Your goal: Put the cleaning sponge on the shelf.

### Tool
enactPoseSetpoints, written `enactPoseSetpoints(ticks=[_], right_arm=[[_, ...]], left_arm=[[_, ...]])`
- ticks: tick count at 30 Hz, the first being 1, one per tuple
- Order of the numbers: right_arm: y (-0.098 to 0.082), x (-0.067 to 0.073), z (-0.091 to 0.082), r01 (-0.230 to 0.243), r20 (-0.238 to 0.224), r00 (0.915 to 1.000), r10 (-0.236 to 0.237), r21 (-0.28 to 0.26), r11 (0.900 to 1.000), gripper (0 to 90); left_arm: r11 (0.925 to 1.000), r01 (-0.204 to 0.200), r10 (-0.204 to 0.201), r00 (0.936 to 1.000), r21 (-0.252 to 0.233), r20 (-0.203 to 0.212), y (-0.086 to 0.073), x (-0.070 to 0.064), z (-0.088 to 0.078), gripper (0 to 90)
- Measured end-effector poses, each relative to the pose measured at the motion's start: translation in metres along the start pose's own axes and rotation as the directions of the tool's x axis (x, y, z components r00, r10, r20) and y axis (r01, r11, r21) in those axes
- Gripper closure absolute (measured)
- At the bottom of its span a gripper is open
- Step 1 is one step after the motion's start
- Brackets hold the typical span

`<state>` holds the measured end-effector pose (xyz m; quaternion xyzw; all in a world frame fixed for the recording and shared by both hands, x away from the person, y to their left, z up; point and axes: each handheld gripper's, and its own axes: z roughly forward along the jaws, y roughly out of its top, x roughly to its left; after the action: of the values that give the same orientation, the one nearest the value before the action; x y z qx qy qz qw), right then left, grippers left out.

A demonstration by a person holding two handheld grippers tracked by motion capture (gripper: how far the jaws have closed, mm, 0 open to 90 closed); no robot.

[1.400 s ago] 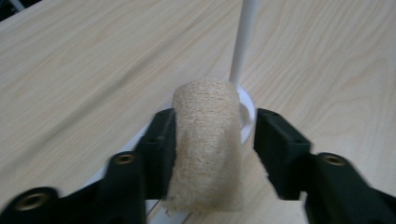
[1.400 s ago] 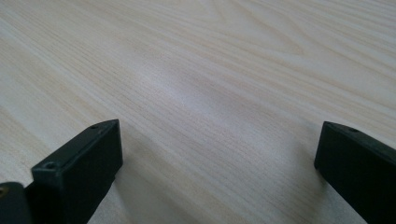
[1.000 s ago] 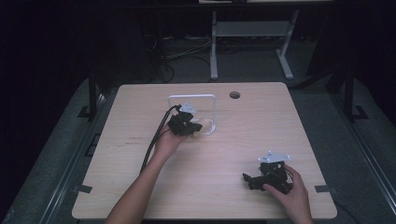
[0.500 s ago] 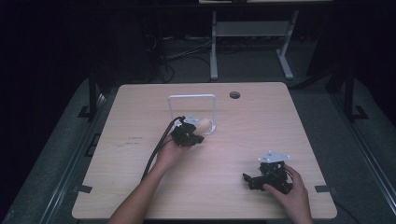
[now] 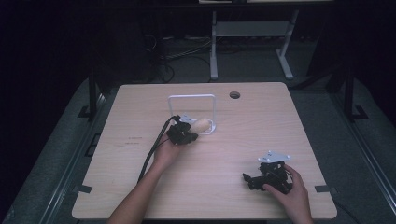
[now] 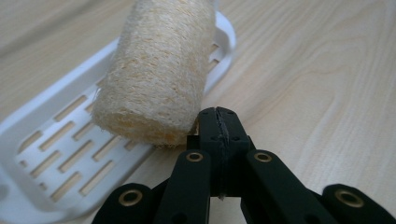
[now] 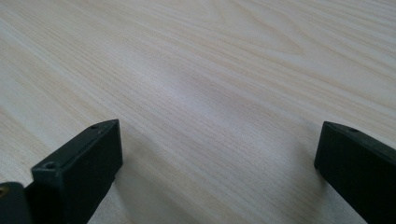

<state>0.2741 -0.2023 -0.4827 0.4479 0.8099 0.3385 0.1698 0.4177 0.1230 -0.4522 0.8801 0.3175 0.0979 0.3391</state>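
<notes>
Left gripper (image 6: 218, 122) with jaws pressed together beside a loofah (image 6: 156, 70) (laid on a white rack (image 6: 56, 140)), right gripper (image 7: 217, 154) held wide over the table (image 7: 210, 70)

Between the two hands the bench (image 5: 219, 154) lies bare, an open lane across its middle. At the far centre a white frame (image 5: 192, 96) stands upright over a slotted tray (image 6: 51, 144), where a loofah (image 6: 156, 74) blocks the left gripper (image 5: 187, 135).

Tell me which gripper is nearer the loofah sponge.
Left. The left gripper sits shut right at the loofah sponge's end, over the white slotted rack. The right gripper rests far off, near the table's front right.
</notes>
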Motion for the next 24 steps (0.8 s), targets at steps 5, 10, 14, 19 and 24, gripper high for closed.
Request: enactPoseSetpoints(ticks=[5, 10, 14, 19, 24], right_arm=[[0.0, 0.0, 0.0, -0.002, 0.0, 1.0, 0.002, 0.0, 1.0, 0.6], [0.0, 0.0, 0.0, -0.002, 0.0, 1.0, 0.002, -0.001, 1.0, 0.6], [0.0, 0.0, 0.0, -0.002, 0.0, 1.0, 0.002, 0.0, 1.0, 0.6], [0.0, 0.0, 0.0, -0.002, 0.0, 1.0, 0.002, 0.0, 1.0, 0.6], [0.0, 0.0, 0.0, -0.002, 0.0, 1.0, 0.002, 0.0, 1.0, 0.6]], left_arm=[[0.9998, 0.02, -0.02, 0.9995, -0.005, -0.023, -0.003, 0.008, -0.003, 89.9], [0.9995, 0.032, -0.032, 0.9985, -0.001, -0.045, -0.006, 0.014, -0.005, 89.9], [0.9991, 0.041, -0.042, 0.997, -0.005, -0.066, -0.008, 0.018, -0.005, 89.9], [0.9985, 0.054, -0.054, 0.9953, -0.006, -0.081, -0.011, 0.022, -0.007, 90.0], [0.9975, 0.07, -0.07, 0.994, -0.012, -0.084, -0.012, 0.023, -0.008, 90.0]])
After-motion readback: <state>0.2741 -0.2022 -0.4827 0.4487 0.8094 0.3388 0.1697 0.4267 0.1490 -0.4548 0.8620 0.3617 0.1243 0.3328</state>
